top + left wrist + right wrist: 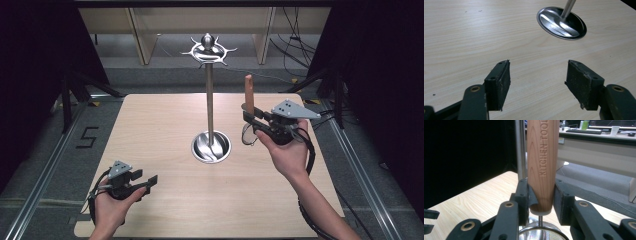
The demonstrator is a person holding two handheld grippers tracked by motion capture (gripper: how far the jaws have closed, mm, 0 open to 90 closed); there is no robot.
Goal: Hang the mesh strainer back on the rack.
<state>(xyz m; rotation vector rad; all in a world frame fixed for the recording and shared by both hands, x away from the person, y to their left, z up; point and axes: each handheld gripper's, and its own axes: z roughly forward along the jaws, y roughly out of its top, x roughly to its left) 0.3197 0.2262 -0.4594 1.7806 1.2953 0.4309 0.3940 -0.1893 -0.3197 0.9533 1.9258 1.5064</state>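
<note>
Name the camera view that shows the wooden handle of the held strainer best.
The right gripper view: the wooden handle stands upright between the right gripper jaws, close enough to read "KITCHEN TOOL" along it. The high view shows it small and far off, rising above that gripper.

Table with a utensil stand at its middle and a hand-held gripper on each side.

The stand (210, 100) rises upright from its round base (211, 146) near the centre of the table (165, 200), its hooks at the top. The left gripper (150, 181) sits low over the table's near left corner, well apart from the base, jaws pointing right. The right gripper (248, 117) is raised just right of the pole, its jaws around the upright handle of a kitchen tool (248, 92) whose strainer head (247, 135) hangs below them.
</note>
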